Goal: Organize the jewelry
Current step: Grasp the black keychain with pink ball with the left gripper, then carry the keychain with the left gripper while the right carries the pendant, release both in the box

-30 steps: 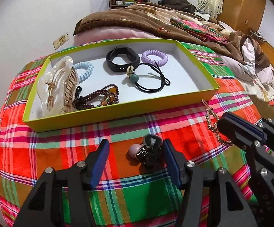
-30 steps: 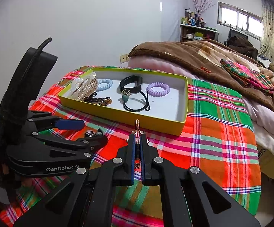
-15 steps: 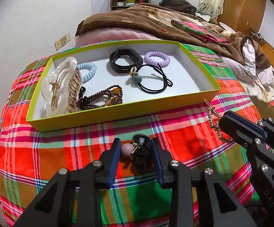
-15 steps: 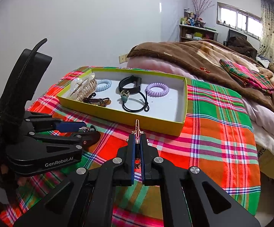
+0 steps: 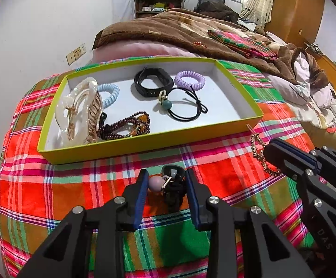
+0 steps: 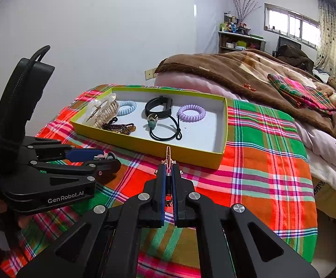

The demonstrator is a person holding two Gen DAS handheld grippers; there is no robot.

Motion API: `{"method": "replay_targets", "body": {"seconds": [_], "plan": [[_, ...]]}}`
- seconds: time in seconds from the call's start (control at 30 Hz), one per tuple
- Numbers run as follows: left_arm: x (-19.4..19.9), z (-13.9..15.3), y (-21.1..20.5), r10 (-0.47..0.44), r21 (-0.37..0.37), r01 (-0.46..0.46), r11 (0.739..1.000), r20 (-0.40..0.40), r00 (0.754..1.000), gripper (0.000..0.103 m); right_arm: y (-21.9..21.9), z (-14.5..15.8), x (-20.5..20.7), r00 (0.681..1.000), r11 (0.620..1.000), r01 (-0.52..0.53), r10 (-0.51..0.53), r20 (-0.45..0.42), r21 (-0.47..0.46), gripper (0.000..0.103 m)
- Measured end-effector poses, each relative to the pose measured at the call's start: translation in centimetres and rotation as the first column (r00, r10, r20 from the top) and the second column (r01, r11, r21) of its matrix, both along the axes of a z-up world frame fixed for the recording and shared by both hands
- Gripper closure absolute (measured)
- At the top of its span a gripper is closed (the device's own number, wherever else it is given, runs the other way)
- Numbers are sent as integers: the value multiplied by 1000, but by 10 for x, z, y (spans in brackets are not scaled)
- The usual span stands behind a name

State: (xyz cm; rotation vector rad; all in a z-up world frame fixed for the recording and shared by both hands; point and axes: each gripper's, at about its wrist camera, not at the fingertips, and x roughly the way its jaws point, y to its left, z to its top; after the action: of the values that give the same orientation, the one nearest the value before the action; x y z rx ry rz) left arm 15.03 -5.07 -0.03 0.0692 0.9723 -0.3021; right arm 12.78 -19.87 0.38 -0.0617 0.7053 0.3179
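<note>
A yellow-green tray [image 5: 144, 142] [image 6: 186, 156] on the plaid blanket holds a pearly claw clip [image 5: 75, 111], blue [image 5: 109, 92] and purple [image 5: 189, 80] coil ties, a black band [image 5: 153, 82], a black elastic with a green bead [image 5: 184, 108] and a dark bead bracelet [image 5: 126, 126]. My left gripper [image 5: 166, 181] has closed around a black hair tie with a pink bead [image 5: 165, 185] on the blanket, its pads at the tie's sides. My right gripper [image 6: 168, 173] is shut on a gold chain hair clip [image 6: 168, 154], whose chain [image 5: 259, 153] dangles in front of the tray.
The plaid blanket [image 6: 260, 162] covers the bed's near end. A brown blanket [image 6: 226, 69] and a pink pillow lie behind the tray. A white wall with sockets [image 5: 75, 54] is at the left. The bed edge drops off at the right.
My left gripper's fingers have narrowed steadily around the black hair tie and moved slightly forward. My right gripper holds the gold clip almost still.
</note>
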Motion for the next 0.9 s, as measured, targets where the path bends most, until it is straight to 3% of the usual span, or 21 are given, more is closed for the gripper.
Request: {"method": "replay_targets", "body": {"seconds": [0.43,0.9], "plan": [[7,32,5,-5,-61,9,998,56,998,69,-4,22,4,999,1000,23,-23,45,2,99],[58,52,16,30,-128,-21,991,64,998,69,-13,31,41,996,996,81,-82,43,23,99]]}}
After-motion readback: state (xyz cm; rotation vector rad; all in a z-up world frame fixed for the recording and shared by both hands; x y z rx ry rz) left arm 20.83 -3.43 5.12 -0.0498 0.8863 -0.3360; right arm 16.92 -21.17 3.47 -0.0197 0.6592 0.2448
